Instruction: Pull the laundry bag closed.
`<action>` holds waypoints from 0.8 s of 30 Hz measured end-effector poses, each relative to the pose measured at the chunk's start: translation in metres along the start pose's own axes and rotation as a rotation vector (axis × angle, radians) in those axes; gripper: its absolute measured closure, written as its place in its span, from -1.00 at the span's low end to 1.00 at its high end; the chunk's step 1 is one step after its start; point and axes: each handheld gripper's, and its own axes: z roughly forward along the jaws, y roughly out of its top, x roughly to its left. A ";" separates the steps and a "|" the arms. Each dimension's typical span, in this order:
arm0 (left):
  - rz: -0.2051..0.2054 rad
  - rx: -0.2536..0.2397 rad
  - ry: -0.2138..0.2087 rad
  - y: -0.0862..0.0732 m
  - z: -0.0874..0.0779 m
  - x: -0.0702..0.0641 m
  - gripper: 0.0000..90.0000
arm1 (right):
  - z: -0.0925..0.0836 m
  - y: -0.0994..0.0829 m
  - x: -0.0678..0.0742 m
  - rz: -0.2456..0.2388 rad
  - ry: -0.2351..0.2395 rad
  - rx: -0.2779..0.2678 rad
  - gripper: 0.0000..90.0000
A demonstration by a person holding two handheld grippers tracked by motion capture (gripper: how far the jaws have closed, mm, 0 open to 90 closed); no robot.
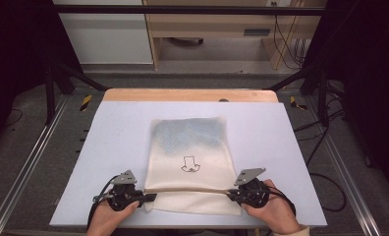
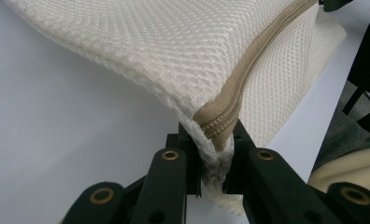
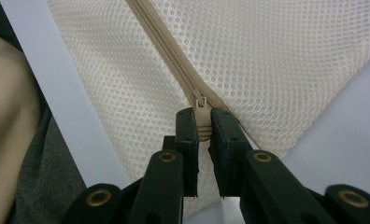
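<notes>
The cream mesh bag (image 1: pixel 190 162) lay flat, its tan zipper (image 1: pixel 187 190) taut; left gripper (image 2: pixel 216 154) clamped its corner, right gripper (image 3: pixel 202 133) clamped the pull (image 3: pixel 200 100).

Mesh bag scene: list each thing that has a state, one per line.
Mesh laundry bag: lying flat on the table, near end lifted.
Zipper: closed, stretched taut.
Zipper pull: at the right end, pinched.
Left gripper: shut on the bag's corner.
Right gripper: shut on the pull.
</notes>
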 end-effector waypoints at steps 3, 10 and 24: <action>0.000 0.001 0.000 0.000 0.000 0.000 0.81 | -0.001 -0.001 -0.001 0.011 -0.004 -0.001 0.82; 0.000 -0.001 0.001 0.000 0.000 0.000 0.81 | -0.001 -0.003 -0.001 0.016 -0.004 0.003 0.82; 0.000 -0.003 0.000 0.000 -0.001 0.000 0.81 | -0.002 -0.004 -0.001 0.016 -0.001 -0.004 0.82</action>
